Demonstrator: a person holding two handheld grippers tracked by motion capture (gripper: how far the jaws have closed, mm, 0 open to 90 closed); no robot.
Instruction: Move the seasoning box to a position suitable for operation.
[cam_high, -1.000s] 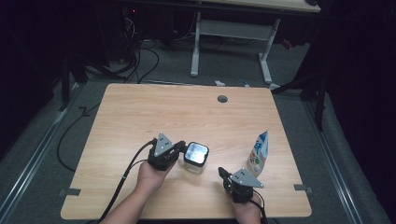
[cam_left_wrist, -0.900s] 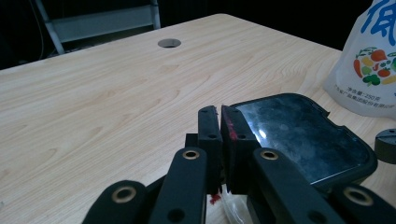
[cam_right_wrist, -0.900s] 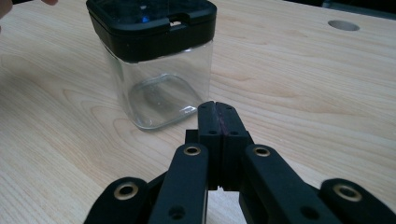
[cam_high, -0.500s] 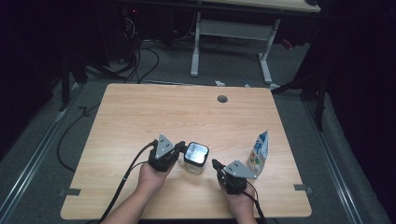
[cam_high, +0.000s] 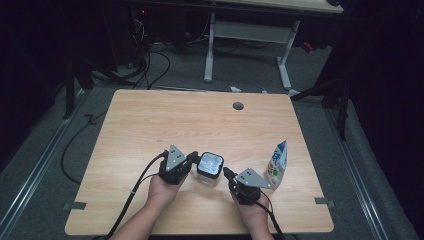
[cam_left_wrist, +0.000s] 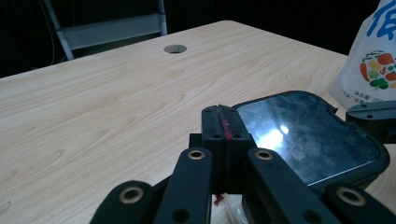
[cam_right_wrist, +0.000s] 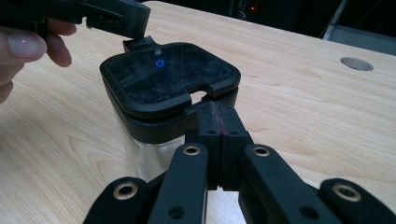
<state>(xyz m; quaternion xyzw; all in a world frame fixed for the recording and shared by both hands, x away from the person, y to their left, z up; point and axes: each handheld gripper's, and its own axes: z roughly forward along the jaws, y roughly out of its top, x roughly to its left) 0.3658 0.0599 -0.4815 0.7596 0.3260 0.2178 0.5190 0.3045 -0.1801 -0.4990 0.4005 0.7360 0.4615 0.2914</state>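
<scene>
- Bench (cam_high: 150, 125): pale wood-grain top, rounded corners, a round cable hole near its far edge.
- Pouch (cam_high: 276, 164): white, upright near the right edge, blue characters and printed vegetables.
- Container (cam_high: 210, 165): clear square body, glossy black lid with rounded corners, between both claws at the bench front.
- Left claw (cam_high: 192, 159): matte black, jaws pressed together, at the lid's left edge.
- Right claw (cam_high: 227, 173): pressed together, at the lid's right.

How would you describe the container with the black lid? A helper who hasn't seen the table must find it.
On the wooden table, look at the near edge, where two hands hold grippers. Between the left gripper and right gripper stands the container: a small square clear box with a glossy black lid, unlike the tall white printed pouch to its right.
</scene>
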